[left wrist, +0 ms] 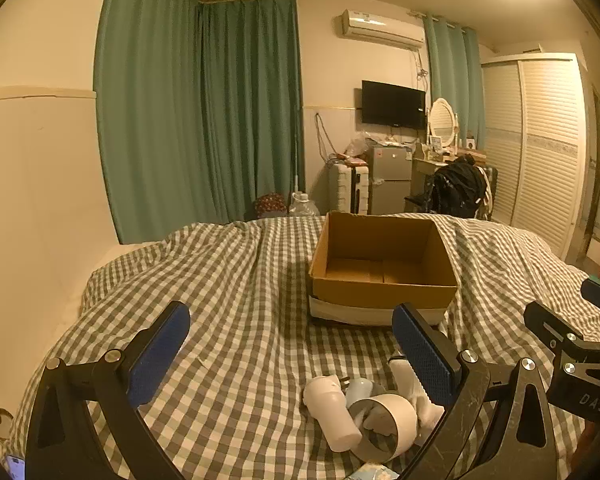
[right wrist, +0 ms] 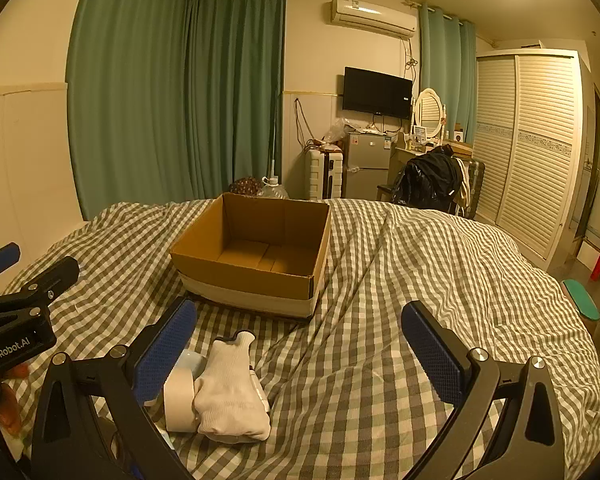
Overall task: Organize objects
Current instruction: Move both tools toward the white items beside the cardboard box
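An open, empty cardboard box (left wrist: pixel 384 292) sits on the checked bedspread; it also shows in the right wrist view (right wrist: pixel 244 276). A small pile lies on the bed near me: a white plug adapter (left wrist: pixel 330 412), a roll of tape (left wrist: pixel 388 420) and a white sock (left wrist: pixel 404 376). In the right wrist view the white sock (right wrist: pixel 230 392) lies beside the tape roll (right wrist: pixel 180 400). My left gripper (left wrist: pixel 290 336) is open and empty, above the bed with the pile by its right finger. My right gripper (right wrist: pixel 300 332) is open and empty, with the pile by its left finger.
The bed's checked cover (right wrist: pixel 400 280) is wrinkled. Green curtains (left wrist: pixel 204 112) hang behind the bed. A small fridge (right wrist: pixel 366 164), a chair with dark clothes (right wrist: pixel 432 180) and a white wardrobe (right wrist: pixel 528 144) stand at the far wall. A phone (left wrist: pixel 16 466) lies at the lower left.
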Motion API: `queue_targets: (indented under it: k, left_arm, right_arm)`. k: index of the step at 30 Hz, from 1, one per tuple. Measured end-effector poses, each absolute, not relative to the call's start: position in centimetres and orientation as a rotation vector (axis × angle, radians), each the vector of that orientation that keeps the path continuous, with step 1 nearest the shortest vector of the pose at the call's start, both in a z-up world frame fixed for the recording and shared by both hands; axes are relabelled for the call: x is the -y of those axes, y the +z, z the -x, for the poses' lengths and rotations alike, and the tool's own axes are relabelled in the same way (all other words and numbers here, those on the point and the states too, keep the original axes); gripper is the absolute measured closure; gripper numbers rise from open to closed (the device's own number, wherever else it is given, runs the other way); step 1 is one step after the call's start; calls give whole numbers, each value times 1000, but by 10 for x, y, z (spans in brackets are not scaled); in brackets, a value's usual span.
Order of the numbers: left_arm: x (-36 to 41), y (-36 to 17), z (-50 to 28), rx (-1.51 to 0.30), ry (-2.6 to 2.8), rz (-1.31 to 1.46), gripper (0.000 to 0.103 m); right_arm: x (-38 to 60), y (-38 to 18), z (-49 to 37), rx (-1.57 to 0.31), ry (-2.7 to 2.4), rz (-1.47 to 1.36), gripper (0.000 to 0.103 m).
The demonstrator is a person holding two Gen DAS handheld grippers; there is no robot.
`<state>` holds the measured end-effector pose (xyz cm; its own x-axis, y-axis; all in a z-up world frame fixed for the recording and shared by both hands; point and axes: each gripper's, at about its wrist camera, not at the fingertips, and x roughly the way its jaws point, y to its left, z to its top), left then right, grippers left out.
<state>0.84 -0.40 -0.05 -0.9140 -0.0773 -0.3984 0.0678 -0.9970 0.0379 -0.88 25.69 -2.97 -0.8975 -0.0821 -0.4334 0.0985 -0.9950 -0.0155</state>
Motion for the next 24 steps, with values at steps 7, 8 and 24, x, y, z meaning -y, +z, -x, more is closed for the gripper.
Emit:
queue_targets:
  k: [7,8,24]
  left_arm:
    - [2,2,-12,76,-2997,-594,0]
    - [1,2,-12,85,-2998,-595,0]
    - [17,10,-14,-95,-2989,-552,0]
  right_arm:
    - [-257,-32,9,-62,-2970,-679,0]
    - [-257,-31,9,-62,-2971,-680,0]
    - [-257,-31,9,-62,-2968,-681,0]
